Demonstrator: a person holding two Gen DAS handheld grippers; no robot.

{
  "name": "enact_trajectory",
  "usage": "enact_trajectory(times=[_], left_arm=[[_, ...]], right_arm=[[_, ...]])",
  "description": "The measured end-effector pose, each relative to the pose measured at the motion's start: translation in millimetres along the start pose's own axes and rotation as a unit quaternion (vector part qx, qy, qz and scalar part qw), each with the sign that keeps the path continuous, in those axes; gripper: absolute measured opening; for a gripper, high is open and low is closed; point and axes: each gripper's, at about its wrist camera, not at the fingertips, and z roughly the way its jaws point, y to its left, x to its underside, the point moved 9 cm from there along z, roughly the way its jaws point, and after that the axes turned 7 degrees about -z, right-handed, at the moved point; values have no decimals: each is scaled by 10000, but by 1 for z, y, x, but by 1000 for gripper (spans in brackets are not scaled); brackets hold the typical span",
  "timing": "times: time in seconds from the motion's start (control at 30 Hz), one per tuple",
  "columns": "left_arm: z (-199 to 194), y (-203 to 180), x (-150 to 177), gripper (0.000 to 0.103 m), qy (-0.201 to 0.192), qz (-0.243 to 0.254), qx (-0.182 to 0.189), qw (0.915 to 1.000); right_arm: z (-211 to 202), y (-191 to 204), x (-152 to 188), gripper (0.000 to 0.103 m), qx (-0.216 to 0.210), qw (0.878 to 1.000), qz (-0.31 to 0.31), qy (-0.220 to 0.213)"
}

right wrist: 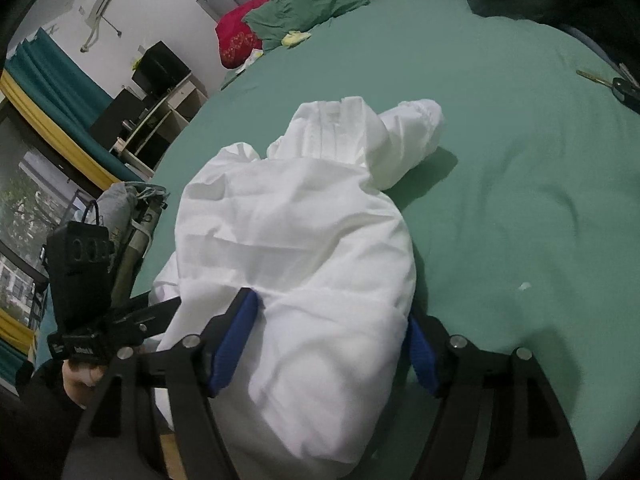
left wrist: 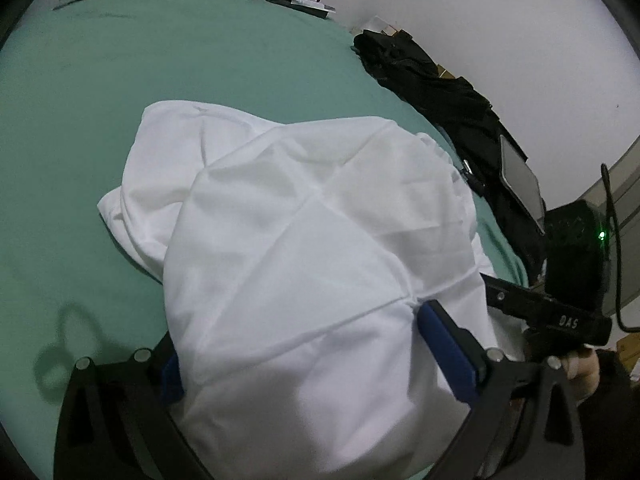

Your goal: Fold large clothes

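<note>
A large white garment lies bunched on the green bed sheet. In the left wrist view its near part drapes over my left gripper, whose blue-padded fingers stand wide apart with cloth between them. In the right wrist view the same white garment covers my right gripper, its blue fingers also wide apart around a thick bundle. A sleeve with an elastic cuff lies at the far end. The right gripper shows in the left view, the left gripper in the right view.
Black clothing and a tablet lie along the bed's right edge by the wall. Green and red pillows sit at the head. Keys lie at the far right. Shelves stand left of the bed.
</note>
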Motion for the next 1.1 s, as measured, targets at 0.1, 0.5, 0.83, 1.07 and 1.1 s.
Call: enact_trajectory(times=[0.1, 0.5, 0.83, 1.07, 1.1], left_arm=[[4, -8, 1, 84, -73, 180, -138, 9997], [5, -19, 3, 32, -185, 194, -51, 9996], [-13, -25, 1, 23, -455, 324, -202, 9982], [-25, -25, -1, 22, -555, 246, -191, 9980], [-27, -24, -1, 22, -564, 231, -180, 9980]], right_arm=[[2, 3, 2, 59, -41, 10000, 3, 20], [-3, 5, 3, 43, -247, 9997, -35, 3], [-20, 25, -5, 22, 20, 9982, -522, -309], [-31, 35, -11, 20, 80, 9968, -644, -465], [-33, 36, -12, 20, 92, 9966, -655, -482]])
